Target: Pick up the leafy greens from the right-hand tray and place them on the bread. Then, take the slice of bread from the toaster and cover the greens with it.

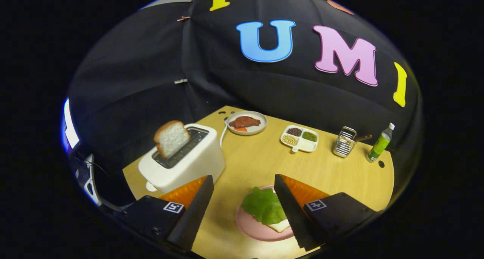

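The leafy greens (263, 206) lie on a slice of bread (280, 225) on a pink plate (251, 225), between my fingers and close to the right one. My gripper (244, 181) is open, with nothing held, raised above the plate. A white toaster (185, 161) stands just ahead of my left finger. A slice of bread (171, 137) sticks up out of its near slot, tilted to the left.
Beyond the fingers on the wooden table (257, 157) stand a grey plate with meat (246, 123), a white divided tray of beans (300, 138), a wire basket (344, 142) and a green bottle (380, 143). The table's right edge lies past the bottle.
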Demonstrator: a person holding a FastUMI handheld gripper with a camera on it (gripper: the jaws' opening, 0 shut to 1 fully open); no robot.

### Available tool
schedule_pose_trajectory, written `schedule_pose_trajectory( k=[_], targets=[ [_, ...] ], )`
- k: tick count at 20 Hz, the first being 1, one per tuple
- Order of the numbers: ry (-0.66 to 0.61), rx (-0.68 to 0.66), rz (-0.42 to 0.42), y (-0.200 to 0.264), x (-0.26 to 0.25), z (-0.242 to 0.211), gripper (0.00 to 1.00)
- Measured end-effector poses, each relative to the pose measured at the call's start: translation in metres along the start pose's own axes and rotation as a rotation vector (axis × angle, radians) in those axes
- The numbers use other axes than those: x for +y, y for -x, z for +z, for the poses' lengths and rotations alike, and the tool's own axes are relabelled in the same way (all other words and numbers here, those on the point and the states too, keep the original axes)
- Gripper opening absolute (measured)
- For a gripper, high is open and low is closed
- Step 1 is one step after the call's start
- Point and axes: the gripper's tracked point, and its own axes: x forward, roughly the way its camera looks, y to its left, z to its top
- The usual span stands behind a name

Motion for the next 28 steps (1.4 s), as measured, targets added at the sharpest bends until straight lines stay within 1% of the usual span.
schedule_pose_trajectory(
  k=[3, 6, 8, 15, 20, 24, 28],
  targets=[
    [-0.014, -0.044, 0.072, -0.003, 0.037, 0.029, 1.00],
    [-0.019, -0.070, 0.110, -0.011, 0.067, 0.048, 0.99],
    [-0.014, -0.064, 0.133, -0.020, 0.085, 0.052, 0.99],
    [0.009, -0.042, 0.171, -0.051, 0.135, 0.054, 0.99],
    [0.042, -0.015, 0.156, -0.088, 0.157, 0.048, 0.99],
    [0.056, 0.037, 0.103, -0.122, 0.161, 0.031, 0.99],
    [0.046, 0.076, 0.059, -0.143, 0.157, 0.019, 0.99]
  ],
)
